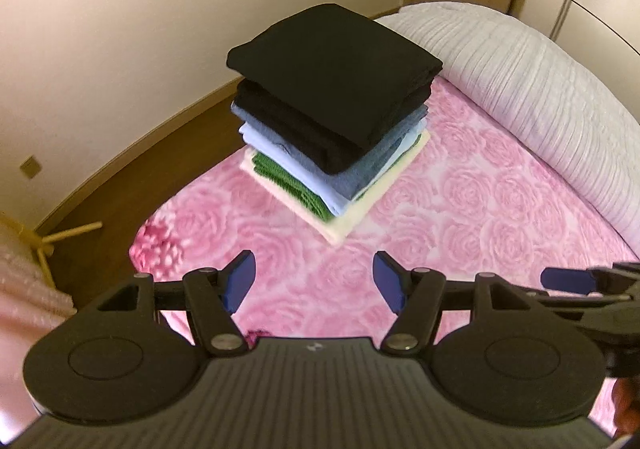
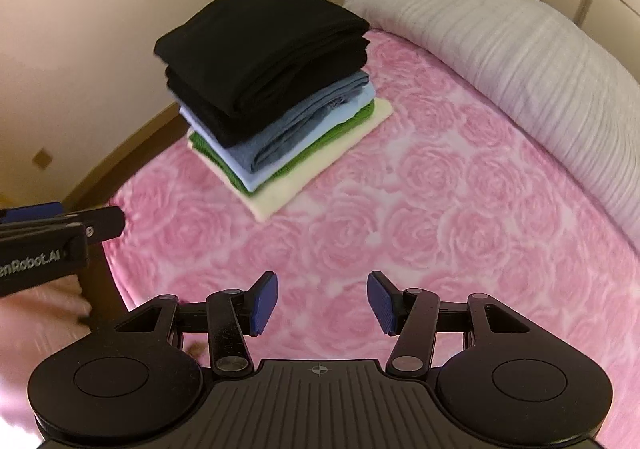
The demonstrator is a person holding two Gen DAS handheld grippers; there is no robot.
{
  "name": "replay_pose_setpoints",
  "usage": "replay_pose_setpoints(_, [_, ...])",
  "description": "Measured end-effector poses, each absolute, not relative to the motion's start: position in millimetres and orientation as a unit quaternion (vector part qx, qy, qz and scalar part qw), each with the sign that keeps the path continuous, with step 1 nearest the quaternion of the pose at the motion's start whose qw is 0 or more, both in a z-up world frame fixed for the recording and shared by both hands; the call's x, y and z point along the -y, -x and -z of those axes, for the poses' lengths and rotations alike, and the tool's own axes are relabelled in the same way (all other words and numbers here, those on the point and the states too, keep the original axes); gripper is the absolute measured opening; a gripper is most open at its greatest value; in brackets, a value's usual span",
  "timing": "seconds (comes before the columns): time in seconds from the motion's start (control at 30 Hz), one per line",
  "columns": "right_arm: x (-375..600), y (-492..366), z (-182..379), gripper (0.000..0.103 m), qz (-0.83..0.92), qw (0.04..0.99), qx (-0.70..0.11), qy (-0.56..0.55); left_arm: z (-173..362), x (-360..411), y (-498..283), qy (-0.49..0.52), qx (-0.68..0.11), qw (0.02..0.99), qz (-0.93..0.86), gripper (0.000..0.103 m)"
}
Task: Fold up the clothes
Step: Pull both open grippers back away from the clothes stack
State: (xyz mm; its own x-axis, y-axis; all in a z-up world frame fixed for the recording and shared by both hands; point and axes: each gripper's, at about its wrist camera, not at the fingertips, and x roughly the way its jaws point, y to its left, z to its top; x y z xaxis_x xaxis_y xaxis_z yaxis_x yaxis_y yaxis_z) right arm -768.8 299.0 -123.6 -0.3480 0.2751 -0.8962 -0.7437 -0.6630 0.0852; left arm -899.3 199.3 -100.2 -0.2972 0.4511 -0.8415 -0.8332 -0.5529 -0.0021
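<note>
A neat stack of folded clothes [image 1: 334, 117] sits on the bed's pink rose-patterned blanket [image 1: 460, 233], near the bed's far left corner and just beside the ribbed off-white pillow [image 1: 532, 89] that runs along the bed's far edge. From the top down the stack shows a folded black garment [image 1: 336, 61], a second black piece, a grey-blue one, a pale blue one, a green knitted piece [image 1: 292, 183] and a pale cream cloth [image 1: 344, 225] at the bottom, which juts out beyond the others toward the near side.

The left gripper [image 1: 314, 285] hangs above the blanket short of the stack, its blue-padded fingers [image 1: 240, 285] spread apart with nothing between them. The right gripper [image 2: 322, 303] is likewise above bare blanket, its fingers wide apart and empty; the stack [image 2: 276, 97] lies ahead of it and to its left. Both grippers are close side by side, each showing at the edge of the other's view. Neither touches the clothes.

Past the bed's left edge a brown wooden floor [image 1: 120, 185] meets a cream wall [image 1: 120, 29].
</note>
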Motion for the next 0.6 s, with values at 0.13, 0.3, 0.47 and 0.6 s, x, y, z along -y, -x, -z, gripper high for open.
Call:
replay_pose_setpoints(0.13, [-299, 750, 124, 0.054, -0.786, 0.309, -0.232, 0.482, 102, -196, 874, 0.433, -0.223, 0.401, -0.776, 0.061])
replay_pose_setpoints(0.3, [-303, 730, 122, 0.054, -0.791, 0.294, -0.231, 0.485, 100, -196, 850, 0.432, -0.212, 0.386, -0.787, 0.061])
replay_pose_setpoints(0.47, [-313, 717, 117, 0.054, -0.797, 0.284, -0.224, 0.484, 99, -203, 834, 0.429, -0.206, 0.377, -0.795, 0.061])
replay_pose_setpoints(0.6, [-323, 712, 114, 0.054, -0.802, 0.276, -0.220, 0.482, 98, -211, 824, 0.427, -0.202, 0.373, -0.799, 0.061])
